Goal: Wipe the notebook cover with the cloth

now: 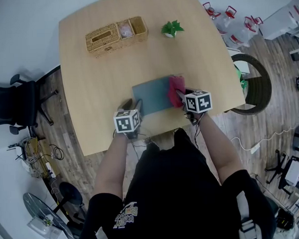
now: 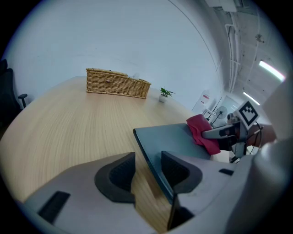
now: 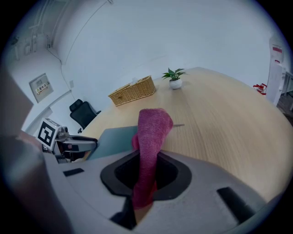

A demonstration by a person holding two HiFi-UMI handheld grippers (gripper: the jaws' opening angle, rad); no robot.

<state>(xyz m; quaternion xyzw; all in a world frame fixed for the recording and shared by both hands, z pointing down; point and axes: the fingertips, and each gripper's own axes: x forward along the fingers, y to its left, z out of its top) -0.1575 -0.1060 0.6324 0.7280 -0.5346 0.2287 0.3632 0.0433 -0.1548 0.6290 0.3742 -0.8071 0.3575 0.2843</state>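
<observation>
A grey-blue notebook (image 1: 151,96) lies flat near the table's front edge. My left gripper (image 1: 133,108) is at its near-left corner. In the left gripper view the notebook's edge (image 2: 151,153) runs between the jaws of this gripper (image 2: 149,171), which stand apart, open; the right jaw is over the cover. My right gripper (image 1: 181,96) is shut on a red cloth (image 1: 176,86), which rests on the notebook's right end. The cloth (image 3: 151,132) rises from between the right gripper's jaws (image 3: 146,171), with the notebook (image 3: 114,137) just to its left.
A wicker basket (image 1: 114,35) stands at the table's far side, and a small potted plant (image 1: 172,28) to its right. An office chair (image 1: 12,104) is off the table's left edge, and a round dark chair (image 1: 253,83) is off its right.
</observation>
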